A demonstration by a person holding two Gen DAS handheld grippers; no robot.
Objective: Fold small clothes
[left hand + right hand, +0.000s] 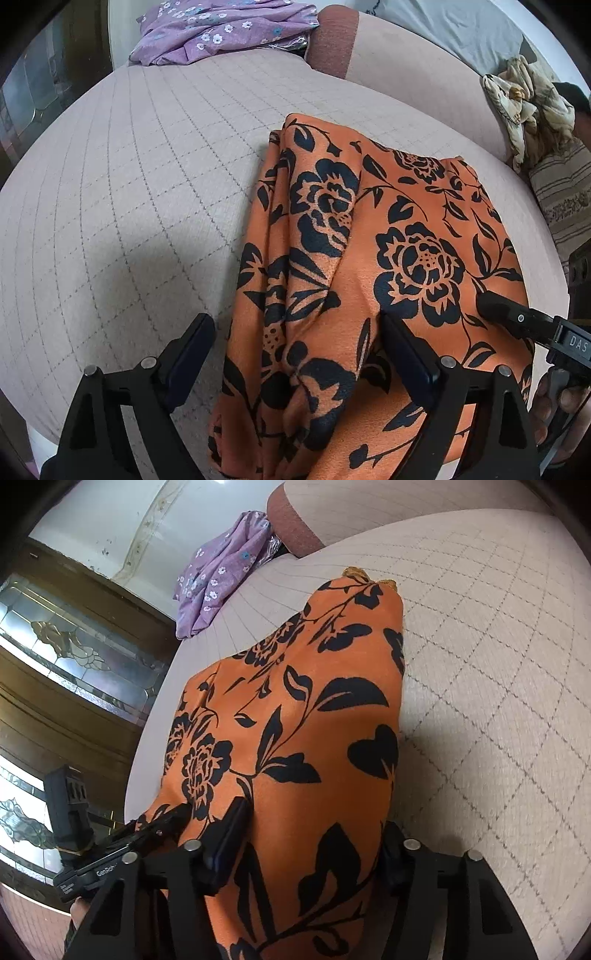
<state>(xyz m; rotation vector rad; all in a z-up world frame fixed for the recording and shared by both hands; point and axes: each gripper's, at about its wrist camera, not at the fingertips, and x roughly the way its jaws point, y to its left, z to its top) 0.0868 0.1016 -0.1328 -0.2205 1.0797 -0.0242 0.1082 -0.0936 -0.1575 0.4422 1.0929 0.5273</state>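
Orange floral garment's (295,738) near end — cut off by both views' lower edges

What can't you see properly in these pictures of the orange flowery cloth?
- Near end of the orange cloth: cut off by the bottom edge in both wrist views.
- Right gripper: its right finger is mostly hidden behind the cloth, so its grip is unclear.
- Purple cloth: cut off by the left view's top edge.
- Crumpled beige cloth: too bunched to identify.
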